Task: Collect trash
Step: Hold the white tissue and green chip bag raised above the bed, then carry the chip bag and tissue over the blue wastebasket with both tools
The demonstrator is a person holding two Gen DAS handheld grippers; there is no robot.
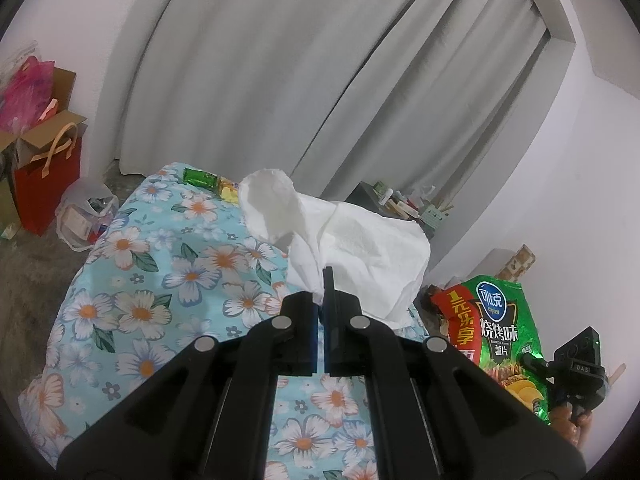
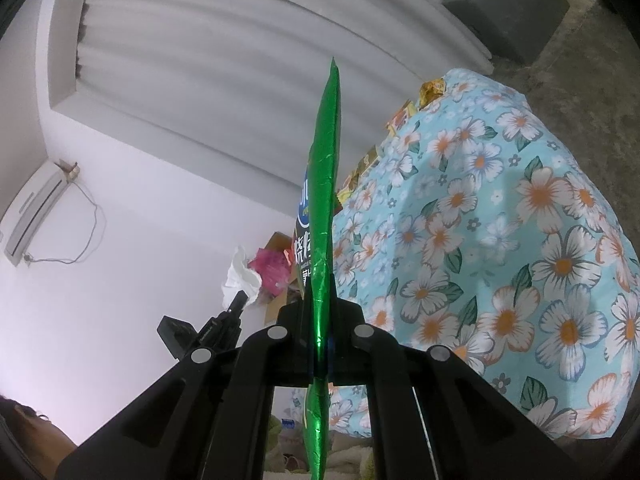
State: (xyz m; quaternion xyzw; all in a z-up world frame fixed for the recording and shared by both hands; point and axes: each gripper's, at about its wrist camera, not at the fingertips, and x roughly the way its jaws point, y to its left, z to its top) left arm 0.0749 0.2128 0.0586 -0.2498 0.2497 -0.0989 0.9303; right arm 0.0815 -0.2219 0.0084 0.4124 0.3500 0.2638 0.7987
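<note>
Above the floral bedspread (image 1: 132, 280), left gripper (image 1: 323, 280) is pressed together, pinching a white tissue (image 1: 344, 232) lifted clear of the cloth. Right gripper (image 2: 322, 308) is clamped on a green chip bag (image 2: 325, 184), held edge-on just off the bedspread's side. Two pieces picked up, neither binned yet; no bin clearly identifiable. Left to do: small snack wrappers (image 1: 210, 182) lie at the bedspread's far edge, untouched. Roughly mid-task, judging by what remains.

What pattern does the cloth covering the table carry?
White flowers with orange centres and green leaves on the light blue cloth; clearest in the left wrist view.
</note>
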